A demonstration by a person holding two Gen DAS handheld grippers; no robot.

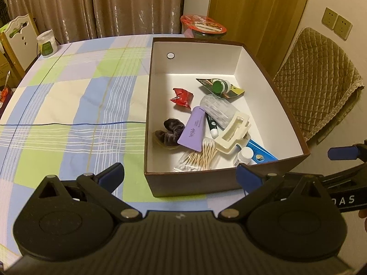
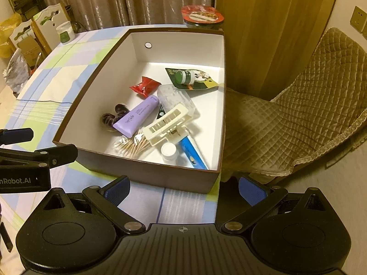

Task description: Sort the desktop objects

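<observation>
The left gripper [image 1: 180, 176] is spread wide and holds nothing, hovering over the checked-cloth table [image 1: 68, 105] just before the brown cardboard box with white inside [image 1: 195, 183]. The right gripper [image 2: 183, 190] is equally wide and empty at the box's near corner. In the box lie a lilac tube [image 2: 137, 115], cream hair claw [image 2: 167, 125], cotton swabs [image 2: 133, 147] and red packet [image 2: 144, 86].

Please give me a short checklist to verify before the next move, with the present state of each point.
1. Left tool open, holding nothing: ok.
2. Right tool open, holding nothing: ok.
3. Small things lie inside the box, such as the purple tube and the white hair clip: ok.
4. Tablecloth beside the box bare of small things: ok.
5. Things left outside both views: cannot tell.
6. Box fully on the table: cannot tell.
</observation>
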